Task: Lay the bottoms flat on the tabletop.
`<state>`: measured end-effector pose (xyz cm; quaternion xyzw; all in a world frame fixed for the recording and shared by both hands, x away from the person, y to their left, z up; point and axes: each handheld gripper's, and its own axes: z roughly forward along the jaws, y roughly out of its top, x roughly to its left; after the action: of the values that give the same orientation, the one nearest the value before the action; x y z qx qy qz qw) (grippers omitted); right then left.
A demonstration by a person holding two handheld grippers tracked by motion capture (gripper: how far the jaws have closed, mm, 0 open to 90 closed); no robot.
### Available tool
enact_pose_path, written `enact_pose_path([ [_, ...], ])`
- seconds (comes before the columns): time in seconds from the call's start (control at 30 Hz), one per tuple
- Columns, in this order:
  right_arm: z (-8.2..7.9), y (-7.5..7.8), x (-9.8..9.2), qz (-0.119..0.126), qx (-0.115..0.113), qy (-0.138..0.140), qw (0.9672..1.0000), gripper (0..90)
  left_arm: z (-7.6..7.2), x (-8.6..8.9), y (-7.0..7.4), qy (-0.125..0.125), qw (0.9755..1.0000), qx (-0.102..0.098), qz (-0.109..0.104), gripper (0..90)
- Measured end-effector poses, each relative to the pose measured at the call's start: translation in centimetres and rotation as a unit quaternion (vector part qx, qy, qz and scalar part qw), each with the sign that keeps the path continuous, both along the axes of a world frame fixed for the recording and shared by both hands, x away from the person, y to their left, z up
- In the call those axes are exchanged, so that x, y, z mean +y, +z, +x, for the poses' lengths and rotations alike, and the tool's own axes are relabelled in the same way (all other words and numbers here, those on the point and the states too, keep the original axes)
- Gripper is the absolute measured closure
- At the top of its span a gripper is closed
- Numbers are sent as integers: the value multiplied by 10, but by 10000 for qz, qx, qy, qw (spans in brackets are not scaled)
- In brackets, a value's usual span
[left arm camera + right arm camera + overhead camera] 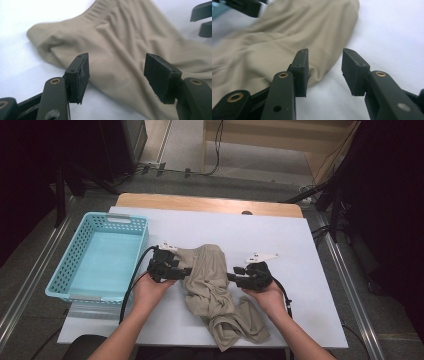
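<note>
Left gripper (186, 273): your jaws stand apart with nothing pinched between the pads; the left gripper view shows the beige garment (212, 287) lying beyond and below the gap, and the high view puts the tips at its left edge.
Right gripper (232, 276): your jaws stand moderately apart and hold nothing; the right gripper view shows the cloth's rounded edge just behind the left-hand pad, bare tabletop in the gap.
Garment: crumpled on the white table (280, 240) between your two hands, ribbed waistband towards the far side, a bunched tail trailing towards the near edge.
Basket (65, 270): light-blue, perforated walls, on the table's left side, near your left gripper but apart from it.
Obstructions: none between either gripper and the cloth.
Surroundings: cables (217, 145) on the floor beyond the table's far wooden edge.
Writing: none legible.
</note>
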<state>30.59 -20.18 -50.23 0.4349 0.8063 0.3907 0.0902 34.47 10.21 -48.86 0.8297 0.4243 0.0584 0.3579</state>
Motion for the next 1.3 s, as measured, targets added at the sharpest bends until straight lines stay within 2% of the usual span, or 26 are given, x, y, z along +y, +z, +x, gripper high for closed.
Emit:
enact_pose_path([
  [0.07, 7, -9, 7, -131, 49, -123, 9998, 524, 1, -2, -6, 81, 9999, 39, 90, 374],
  [0.13, 13, -17, 15, -186, 162, -213, 9995, 501, 3, -3, -14, 172, 9996, 165, 129, 380],
  [0.2, 14, -20, 21, -190, 27, -225, 9996, 494, 2, -3, -16, 318, 9995, 52, 22, 437],
  [0.27, 13, -20, 28, -204, 33, -103, 9997, 563, -1, -5, -19, 340, 9994, 31, -105, 492],
  [0.33, 11, -20, 34, -193, 55, 31, 9998, 678, -5, -9, -22, 339, 9991, 108, -252, 631],
  [0.37, 10, -20, 36, -223, 80, 74, 9997, 732, -7, -12, -23, 209, 9993, 181, -258, 673],
  [0.4, 10, -20, 37, -231, 103, 159, 9996, 819, -9, -15, -23, 160, 9996, 121, -201, 783],
  [0.43, 11, -19, 35, -217, 190, 210, 9994, 837, -8, -17, -22, 81, 9995, 236, -188, 852],
  [0.5, 15, -16, 29, -216, 373, 167, 9989, 847, -3, -20, -18, -26, 9984, 514, -235, 869],
  [0.6, 19, -4, 6, -104, 397, -149, 9990, 849, 7, -24, -2, -87, 9985, 402, -365, 875],
  [0.73, 25, 22, -27, 18, 99, -669, 9977, 848, 27, -35, 22, -126, 9984, 83, -538, 876],
  [0.83, 32, 37, -44, -21, -77, -897, 9959, 848, 44, -43, 39, -90, 9978, -75, -660, 875],
  [0.9, 37, 49, -53, 98, -158, -1025, 9946, 848, 53, -49, 52, -119, 9976, -154, -668, 875],
  [1.0, 45, 74, -60, 31, -390, -1111, 9930, 848, 66, -57, 74, -144, 9973, -334, -643, 876],
  [1.07, 50, 96, -62, -12, -622, -1182, 9910, 848, 73, -58, 94, -56, 9955, -582, -748, 876],
  [1.13, 54, 119, -63, -42, -891, -1300, 9875, 848, 79, -58, 114, 74, 9923, -873, -872, 876],
  [1.17, 56, 129, -63, -39, -1048, -1350, 9853, 841, 82, -58, 121, 134, 9913, -1023, -820, 874],
  [1.2, 57, 136, -61, 0, -1205, -1406, 9827, 786, 85, -58, 124, 180, 9904, -1125, -782, 852],
  [1.23, 58, 139, -59, 45, -1407, -1485, 9788, 651, 88, -57, 126, 220, 9905, -1094, -799, 766],
  [1.27, 59, 139, -56, 10, -1557, -1568, 9753, 566, 90, -56, 124, 269, 9911, -974, -863, 658],
  [1.3, 60, 137, -54, -29, -1497, -1532, 9768, 562, 91, -55, 121, 241, 9923, -855, -863, 621],
])
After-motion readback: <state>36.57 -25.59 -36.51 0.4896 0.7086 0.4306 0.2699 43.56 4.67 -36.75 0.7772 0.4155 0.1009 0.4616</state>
